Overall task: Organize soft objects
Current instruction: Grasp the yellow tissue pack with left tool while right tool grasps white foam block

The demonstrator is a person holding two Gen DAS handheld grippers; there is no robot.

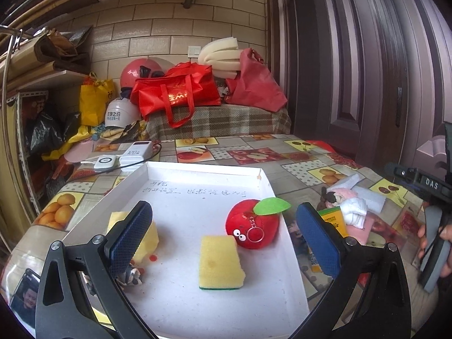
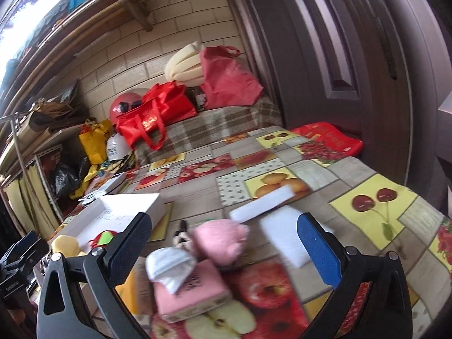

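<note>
- Currently left gripper (image 1: pixel 223 237) is spread wide and empty, hovering over the white tray (image 1: pixel 197 169); nothing between its blue pads.
- Right gripper (image 2: pixel 223 243) is also spread wide and empty, aimed at the loose pile on the counter (image 2: pixel 282 152) just right of the tray; that view is blurred.
- In the tray: yellow sponge (image 1: pixel 220 262) with a green scrub base, lying flat near centre; red plush apple (image 1: pixel 252 223) touching its far corner, with a green felt leaf, googly eyes and a key ring; second yellow sponge (image 1: pixel 147 237) partly hidden behind the left finger; a small patterned item below it, too obscured to identify.
- In the pile: pink plush (image 2: pixel 219 240), white rolled cloth (image 2: pixel 169 265) in front of it, pink box (image 2: pixel 192 291) underneath, white foam blocks (image 2: pixel 285 240) behind, touching one another.
- Handling judgement: everything looks light and compressible; low slip on the textured pads.
- Pink plush: pinch across the body's middle, not the fringe; it will squash, so close well in.
- Rolled cloth: grip across the roll or it may unwind.
- Plush apple: take the body, avoid the leaf and ring.
- Likely next: right gripper takes the pink plush or cloth toward the tray; open space is at the tray's near side.
- Risk: dragging neighbours, since pile items touch.
</note>
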